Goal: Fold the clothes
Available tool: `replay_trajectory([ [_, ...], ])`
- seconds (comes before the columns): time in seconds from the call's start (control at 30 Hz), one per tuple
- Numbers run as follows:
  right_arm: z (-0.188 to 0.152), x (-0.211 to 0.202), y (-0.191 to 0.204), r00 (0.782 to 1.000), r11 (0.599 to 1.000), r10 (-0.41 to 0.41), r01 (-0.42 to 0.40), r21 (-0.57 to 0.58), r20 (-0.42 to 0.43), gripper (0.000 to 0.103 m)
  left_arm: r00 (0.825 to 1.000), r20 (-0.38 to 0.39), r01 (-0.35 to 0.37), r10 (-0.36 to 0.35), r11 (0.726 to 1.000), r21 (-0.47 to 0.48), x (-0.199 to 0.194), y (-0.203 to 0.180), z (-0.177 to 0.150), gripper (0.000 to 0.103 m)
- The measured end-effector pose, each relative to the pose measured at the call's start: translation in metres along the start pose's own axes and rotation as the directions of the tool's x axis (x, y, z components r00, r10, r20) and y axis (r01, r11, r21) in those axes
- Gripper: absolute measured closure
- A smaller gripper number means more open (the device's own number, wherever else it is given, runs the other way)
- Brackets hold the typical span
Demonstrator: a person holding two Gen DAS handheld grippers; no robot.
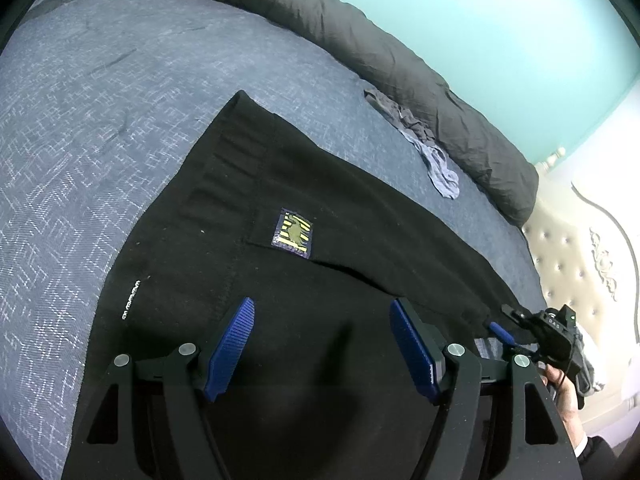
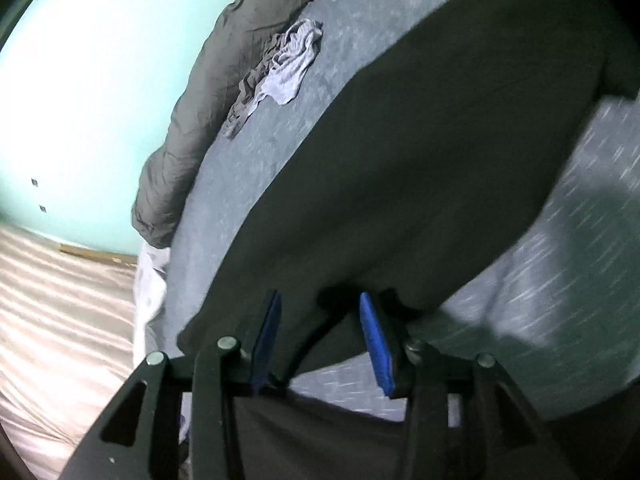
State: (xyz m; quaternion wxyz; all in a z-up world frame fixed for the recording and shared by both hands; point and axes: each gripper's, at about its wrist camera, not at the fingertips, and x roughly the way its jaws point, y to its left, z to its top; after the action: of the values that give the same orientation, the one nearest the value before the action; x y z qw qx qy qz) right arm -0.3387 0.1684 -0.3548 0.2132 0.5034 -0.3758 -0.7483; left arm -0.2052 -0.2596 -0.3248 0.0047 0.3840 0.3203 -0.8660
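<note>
A black garment (image 1: 280, 280) with a ribbed waistband and a small yellow-and-purple patch (image 1: 293, 233) lies flat on the blue patterned bedsheet (image 1: 80, 140). My left gripper (image 1: 322, 301) hovers just over the cloth, open, with nothing between its blue pads (image 1: 234, 344). At the garment's right edge a hand (image 1: 562, 388) holds my right gripper (image 1: 505, 320). In the blurred right wrist view, the right gripper (image 2: 318, 294) is open at the edge of the black garment (image 2: 440, 160), with dark cloth showing in the gap between its blue pads (image 2: 374, 344).
A rolled dark grey duvet (image 1: 380, 52) (image 2: 188, 128) runs along the far side of the bed against a teal wall. A small crumpled grey-blue garment (image 1: 434, 156) (image 2: 290, 68) lies beside it. A tufted cream headboard (image 1: 580, 264) stands at the right; pale floor (image 2: 60, 320) shows beyond the bed.
</note>
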Motion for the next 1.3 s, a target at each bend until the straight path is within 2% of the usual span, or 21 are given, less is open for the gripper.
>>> replay_trajectory([
  [0.07, 0.000, 0.011, 0.005, 1.000, 1.000, -0.010, 0.010, 0.001, -0.003, 0.061, 1.000, 0.000, 0.002, -0.002, 1.000, -0.004, 0.000, 0.001, 0.000, 0.028],
  [0.13, -0.002, 0.020, 0.007, 1.000, 1.000, -0.022, 0.022, 0.007, -0.020, 0.072, 1.000, -0.001, 0.004, -0.004, 1.000, -0.008, 0.000, 0.003, 0.000, 0.028],
  [0.17, -0.004, 0.021, 0.007, 0.999, 0.999, -0.040, 0.040, 0.010, -0.023, 0.088, 1.000, -0.002, 0.005, -0.005, 1.000, -0.009, 0.000, 0.003, 0.001, 0.028],
  [0.2, -0.005, 0.022, 0.007, 0.998, 0.999, -0.052, 0.053, 0.012, -0.019, 0.094, 1.000, -0.003, 0.006, -0.006, 1.000, -0.009, 0.000, 0.003, 0.001, 0.028],
  [0.3, -0.011, 0.011, 0.016, 0.999, 0.999, -0.040, 0.040, -0.006, 0.000, 0.098, 1.000, 0.002, 0.009, -0.009, 1.000, -0.016, -0.002, 0.005, 0.001, 0.028],
  [0.5, -0.026, -0.017, 0.039, 0.999, 0.998, 0.017, -0.015, -0.060, 0.036, 0.099, 1.000, 0.006, 0.015, -0.014, 1.000, -0.023, -0.006, 0.007, 0.002, 0.027],
  [0.67, -0.047, -0.005, 0.008, 0.996, 0.996, -0.082, 0.081, -0.031, -0.040, 0.099, 1.000, 0.013, 0.017, -0.017, 0.999, -0.027, -0.009, 0.007, 0.002, 0.027],
  [0.77, -0.049, 0.004, -0.011, 0.996, 0.998, -0.060, 0.061, 0.012, -0.066, 0.099, 1.000, 0.011, 0.018, -0.018, 1.000, -0.026, -0.010, 0.007, 0.001, 0.027],
  [0.8, -0.046, -0.001, -0.009, 0.997, 0.998, -0.054, 0.055, 0.007, -0.056, 0.095, 1.000, 0.010, 0.017, -0.017, 1.000, -0.024, -0.010, 0.007, 0.001, 0.027],
  [0.93, -0.036, -0.019, -0.005, 0.999, 0.999, -0.030, 0.030, -0.010, -0.016, 0.092, 1.000, 0.009, 0.014, -0.014, 0.999, -0.029, -0.009, 0.008, 0.002, 0.027],
  [0.97, -0.034, -0.023, -0.004, 1.000, 1.000, -0.024, 0.024, -0.015, -0.006, 0.087, 1.000, 0.010, 0.014, -0.014, 0.999, -0.031, -0.009, 0.008, 0.002, 0.026],
  [1.0, -0.030, -0.029, -0.004, 1.000, 1.000, -0.022, 0.023, -0.017, 0.008, 0.073, 1.000, 0.008, 0.015, -0.015, 0.999, -0.029, -0.008, 0.007, 0.002, 0.026],
  [1.07, -0.015, -0.051, -0.021, 0.995, 0.997, -0.069, 0.068, 0.026, 0.073, 0.062, 1.000, 0.008, 0.015, -0.015, 1.000, -0.024, -0.008, 0.006, 0.002, 0.026],
  [1.17, 0.009, -0.082, -0.054, 0.973, 0.983, -0.158, 0.139, 0.123, 0.166, 0.062, 1.000, 0.006, 0.015, -0.014, 1.000, -0.018, -0.008, 0.004, 0.002, 0.026],
  [1.23, 0.023, -0.094, -0.073, 0.962, 0.975, -0.190, 0.162, 0.151, 0.197, 0.062, 1.000, 0.007, 0.014, -0.014, 1.000, -0.018, -0.008, 0.004, 0.001, 0.026],
  [1.3, 0.036, -0.100, -0.087, 0.959, 0.977, -0.178, 0.147, 0.152, 0.220, 0.061, 1.000, 0.008, 0.012, -0.012, 1.000, -0.017, -0.007, 0.003, 0.001, 0.026],
])
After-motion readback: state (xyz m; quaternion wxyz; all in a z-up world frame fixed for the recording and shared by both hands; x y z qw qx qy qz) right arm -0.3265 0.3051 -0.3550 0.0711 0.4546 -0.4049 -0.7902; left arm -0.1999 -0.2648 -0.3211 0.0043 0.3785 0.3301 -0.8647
